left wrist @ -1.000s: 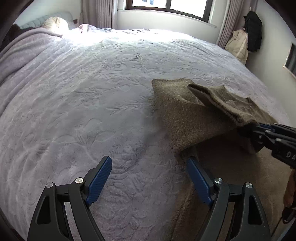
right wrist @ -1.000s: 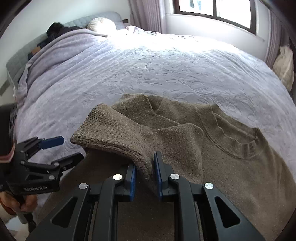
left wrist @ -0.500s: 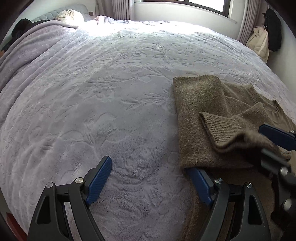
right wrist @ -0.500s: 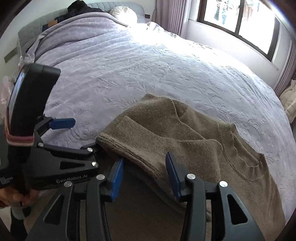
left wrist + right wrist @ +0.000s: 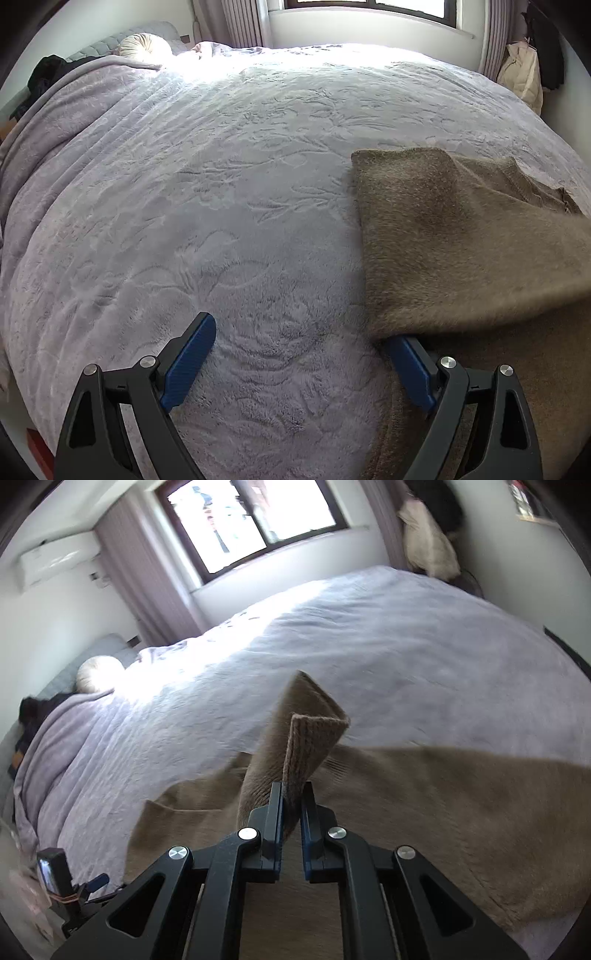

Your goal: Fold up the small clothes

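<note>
A brown knit sweater [image 5: 461,240] lies on the lilac bedspread [image 5: 221,184], its near part folded over. My left gripper [image 5: 301,330] stands wide and its jaws are opening. Only bedspread lies between them, and the right finger [image 5: 410,369] touches the sweater's left edge. In the right wrist view the sweater [image 5: 443,812] spreads below my right gripper [image 5: 291,794]. That gripper's jaws are closing tight on the ribbed sleeve cuff [image 5: 314,734], which stands up above the fingertips. The left gripper [image 5: 74,890] shows small at the lower left.
A round pale cushion [image 5: 144,44] and dark clothes [image 5: 44,77] lie at the head of the bed. A cream bag [image 5: 521,74] hangs by the wall at the right, under the window [image 5: 251,520]. Bare bedspread stretches left of the sweater.
My right gripper opened, then shut on the cuff again, rolled and swung right, lifting the sleeve. It has left the left wrist view. The left jaws stand a little wider.
</note>
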The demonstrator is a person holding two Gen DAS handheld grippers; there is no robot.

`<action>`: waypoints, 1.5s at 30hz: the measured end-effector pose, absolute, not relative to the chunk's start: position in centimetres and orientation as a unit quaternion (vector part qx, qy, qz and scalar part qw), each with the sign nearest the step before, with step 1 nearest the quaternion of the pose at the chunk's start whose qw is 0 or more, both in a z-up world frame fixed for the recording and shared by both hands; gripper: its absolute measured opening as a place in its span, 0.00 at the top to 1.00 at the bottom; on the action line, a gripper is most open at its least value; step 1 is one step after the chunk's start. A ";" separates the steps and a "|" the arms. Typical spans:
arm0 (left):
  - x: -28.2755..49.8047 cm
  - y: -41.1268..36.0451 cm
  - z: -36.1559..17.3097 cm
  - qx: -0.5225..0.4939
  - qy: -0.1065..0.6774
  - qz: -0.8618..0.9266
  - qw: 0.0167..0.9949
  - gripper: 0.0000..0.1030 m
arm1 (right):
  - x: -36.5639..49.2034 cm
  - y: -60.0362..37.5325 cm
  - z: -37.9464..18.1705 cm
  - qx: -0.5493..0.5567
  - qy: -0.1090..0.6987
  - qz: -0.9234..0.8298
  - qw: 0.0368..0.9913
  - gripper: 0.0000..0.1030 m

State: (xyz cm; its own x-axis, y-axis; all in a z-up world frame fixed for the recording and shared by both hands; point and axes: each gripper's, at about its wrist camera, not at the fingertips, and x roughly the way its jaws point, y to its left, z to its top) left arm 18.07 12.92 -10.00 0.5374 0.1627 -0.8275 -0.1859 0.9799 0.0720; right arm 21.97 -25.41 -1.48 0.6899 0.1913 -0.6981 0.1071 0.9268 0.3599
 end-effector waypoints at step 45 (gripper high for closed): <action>22.1 13.7 -8.9 -0.028 0.484 0.036 0.874 0.23 | 18.5 -31.2 -7.1 0.283 0.434 0.014 0.855 0.89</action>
